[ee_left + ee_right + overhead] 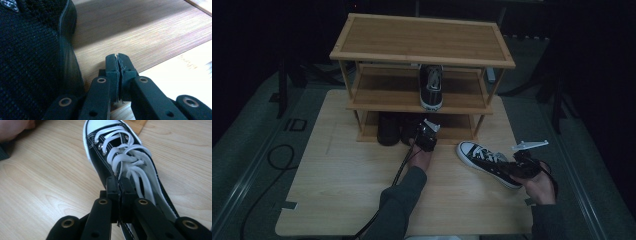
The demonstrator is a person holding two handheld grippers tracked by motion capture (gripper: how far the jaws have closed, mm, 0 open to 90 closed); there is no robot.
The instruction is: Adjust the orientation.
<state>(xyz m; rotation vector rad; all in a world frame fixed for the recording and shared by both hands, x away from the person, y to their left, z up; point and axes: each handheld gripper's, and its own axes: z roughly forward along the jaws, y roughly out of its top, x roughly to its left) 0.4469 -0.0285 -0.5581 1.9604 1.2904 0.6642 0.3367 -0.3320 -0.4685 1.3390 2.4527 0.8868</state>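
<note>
Sneaker point(488, 162), black with white laces and a white toe cap, lies on the desk point(342, 190) at our right, toe pointing toward the rack point(422, 55). Our right claw point(518, 167) sits over its heel end; in the right claw view the sneaker point(117, 157) stretches away from the tips, laces just ahead of them. The jaws there are pressed together. They look closed at the collar or tongue, but we cannot tell whether any fabric is pinched between them.

Our left claw point(427, 137) rests at the front of the rack's bottom shelf, just beside a pair of dark shoes point(394, 127). In the left claw view its jaws point(119, 75) are together with nothing between them, and a black knit shoe point(30, 62) stands close on one side, apart from the tips.

Another sneaker point(431, 86) stands on the middle shelf, toe toward us. The bottom shelf lies in shadow, so the dark shoes are hard to make out. The right claw covers the sneaker's heel.
</note>
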